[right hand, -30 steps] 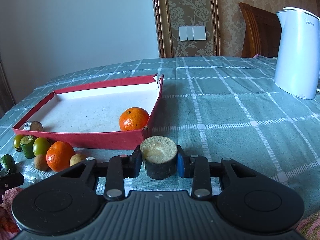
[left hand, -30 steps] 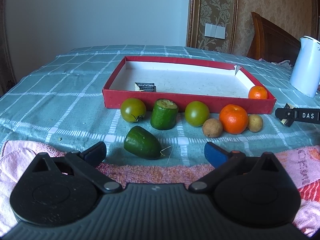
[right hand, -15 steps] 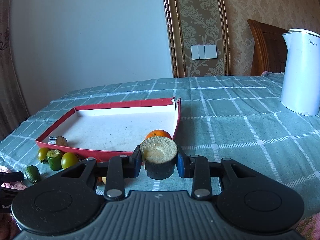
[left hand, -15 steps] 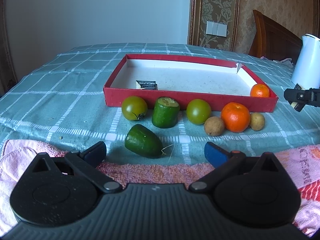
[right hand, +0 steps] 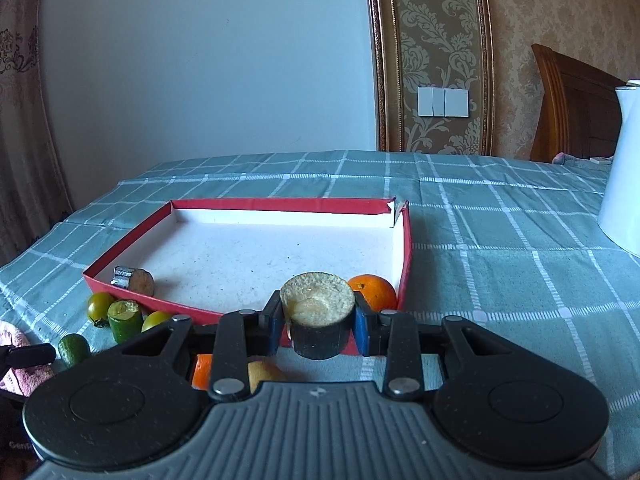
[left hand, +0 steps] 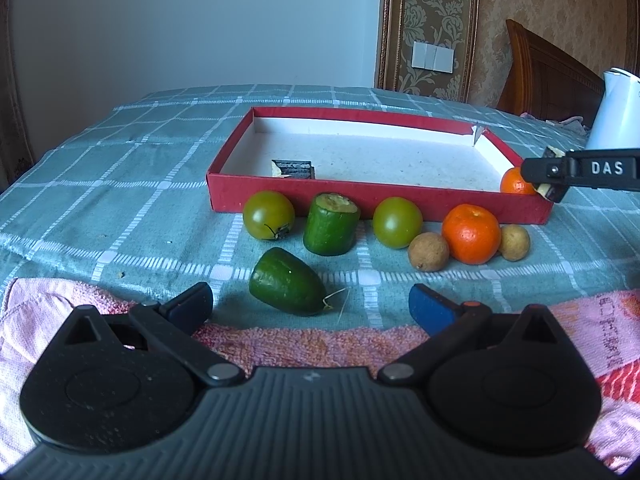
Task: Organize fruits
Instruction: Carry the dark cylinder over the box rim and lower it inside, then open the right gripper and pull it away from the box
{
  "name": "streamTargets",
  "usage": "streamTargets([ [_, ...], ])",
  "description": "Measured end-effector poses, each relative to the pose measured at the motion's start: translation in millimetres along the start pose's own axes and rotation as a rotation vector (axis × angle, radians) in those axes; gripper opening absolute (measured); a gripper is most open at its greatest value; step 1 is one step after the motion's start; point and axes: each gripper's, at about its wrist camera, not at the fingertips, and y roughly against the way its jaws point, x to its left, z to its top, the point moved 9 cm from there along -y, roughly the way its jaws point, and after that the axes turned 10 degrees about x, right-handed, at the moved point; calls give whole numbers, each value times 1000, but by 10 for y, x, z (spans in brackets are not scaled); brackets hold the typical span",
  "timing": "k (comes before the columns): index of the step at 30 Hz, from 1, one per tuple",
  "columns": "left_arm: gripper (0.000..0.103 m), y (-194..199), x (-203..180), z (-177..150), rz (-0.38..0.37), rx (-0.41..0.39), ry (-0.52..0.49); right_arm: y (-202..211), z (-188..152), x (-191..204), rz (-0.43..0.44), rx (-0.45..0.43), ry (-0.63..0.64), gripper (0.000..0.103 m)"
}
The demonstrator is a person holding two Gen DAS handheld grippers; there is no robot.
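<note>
A red tray (left hand: 372,196) (right hand: 248,205) holds a small orange (left hand: 514,182) (right hand: 374,292) and a dark cut piece (left hand: 292,169) (right hand: 134,279). In front of it lie two green tomatoes (left hand: 269,215) (left hand: 397,222), an upright cucumber piece (left hand: 331,224), a lying cucumber end (left hand: 286,287), an orange (left hand: 471,234) and two brown fruits (left hand: 428,251) (left hand: 515,237). My left gripper (left hand: 310,306) is open and empty, just before the cucumber end. My right gripper (right hand: 318,320) is shut on a dark cut fruit piece (right hand: 317,312), held above the tray's near right corner; it also shows in the left wrist view (left hand: 552,176).
A white kettle (right hand: 624,168) (left hand: 616,120) stands on the checked tablecloth at the right. A pink towel (left hand: 288,344) lies along the table's near edge under my left gripper. A wooden chair (right hand: 576,116) stands behind the table.
My right gripper has risen and moved left with the cut piece, from the cloth in front of the tray to above its near right corner. The left gripper has barely moved.
</note>
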Motion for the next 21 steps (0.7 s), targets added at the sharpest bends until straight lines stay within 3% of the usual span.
streamTargets([
  [7,103,-2,2,2,-6,2,1,-242,228,62,36,12,-6,34],
  [9,103,-1,3,1,-8,2,2,-293,254,58,45,19,-22,40],
  [12,103,3,7,1,-12,0,6,-266,235,14,36,9,-42,41],
  [16,103,11,6,-1,-14,-3,8,-79,34,-93,39,-21,-89,46],
  [18,103,13,6,-2,-15,-3,9,21,-126,-166,45,-27,-128,54],
  [21,103,27,1,-1,-15,-12,9,127,-352,-286,53,-44,-191,54],
])
